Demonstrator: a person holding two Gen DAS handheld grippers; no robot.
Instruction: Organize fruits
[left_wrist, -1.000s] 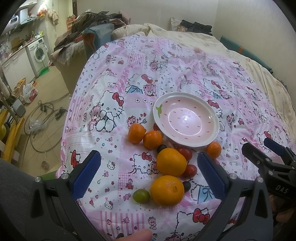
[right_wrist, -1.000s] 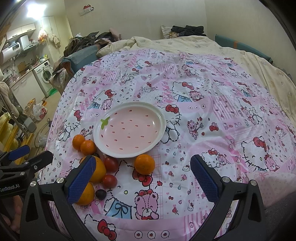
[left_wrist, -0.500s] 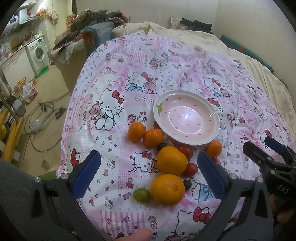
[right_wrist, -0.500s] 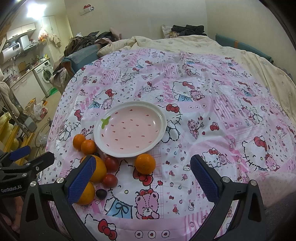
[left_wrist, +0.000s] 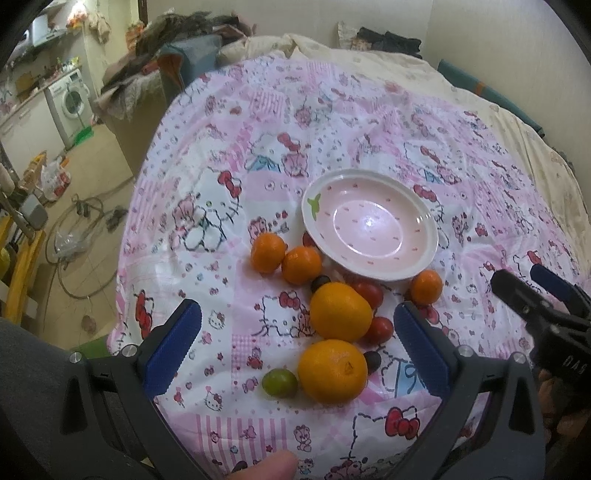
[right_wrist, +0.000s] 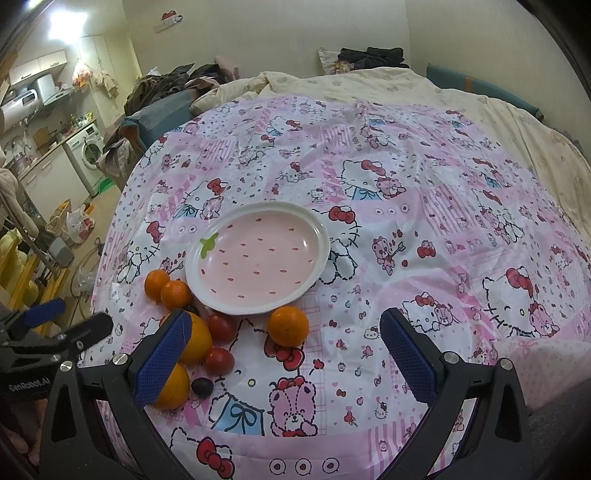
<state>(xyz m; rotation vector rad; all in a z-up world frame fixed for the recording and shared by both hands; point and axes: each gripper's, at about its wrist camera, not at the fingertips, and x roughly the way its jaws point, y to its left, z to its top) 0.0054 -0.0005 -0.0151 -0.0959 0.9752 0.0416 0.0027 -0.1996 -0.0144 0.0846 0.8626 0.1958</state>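
A pink cartoon-cat bedspread (right_wrist: 406, 192) covers the bed, and on it sits a pink strawberry-patterned plate (right_wrist: 317, 236) with a white rim, nothing in it. All the fruit lies on the cloth around the plate's near edge. Two large oranges (left_wrist: 340, 311) lie just in front of the plate, one behind the other and almost touching. Two small tangerines (left_wrist: 268, 252) sit side by side at the plate's left edge, and a third tangerine (right_wrist: 288, 325) rests alone close to its near right rim. Two red tomatoes (right_wrist: 221, 326) lie between the large oranges and that lone tangerine. A green plum (left_wrist: 279, 383) lies left of the nearer large orange, farthest from the plate, and two small dark fruits (right_wrist: 202, 386) sit among the pile. The left gripper (left_wrist: 295, 347) hangs over the oranges with its blue pads spread wide, holding nothing; the right gripper (right_wrist: 282, 354) hovers in front of the plate, likewise spread and empty.
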